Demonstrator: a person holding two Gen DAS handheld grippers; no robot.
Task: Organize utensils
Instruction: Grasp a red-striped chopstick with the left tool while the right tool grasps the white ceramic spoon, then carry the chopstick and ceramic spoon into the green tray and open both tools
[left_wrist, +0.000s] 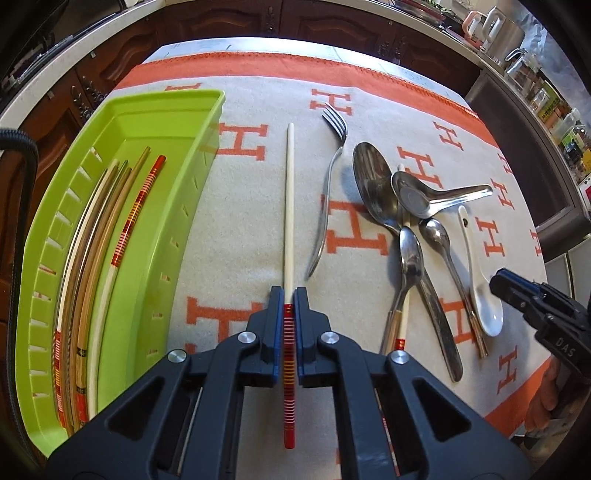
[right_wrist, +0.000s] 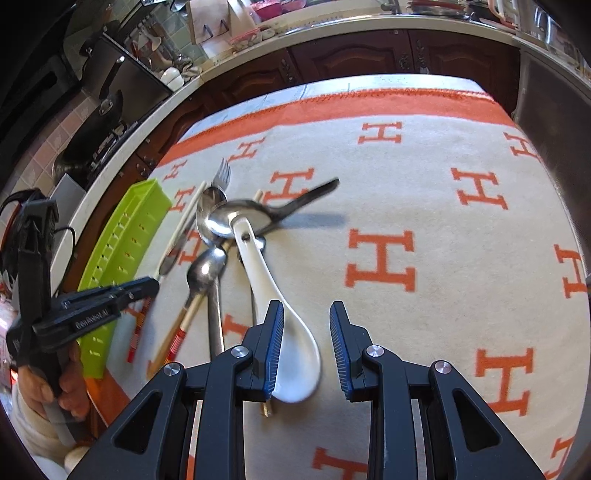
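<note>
My left gripper is shut on a white chopstick at its red-striped end, and the shaft points away over the cloth. To its left a green tray holds several chopsticks. To its right lie a fork, a pile of metal spoons and a white ceramic spoon. My right gripper is open just over the white spoon. The spoon's bowl sits by the left finger, and the right pad is apart from it.
An orange and cream cloth with H marks covers the table. Another red-ended chopstick lies under the spoons. Dark cabinets and a cluttered counter stand beyond the far edge. A hand holds the left gripper by the tray.
</note>
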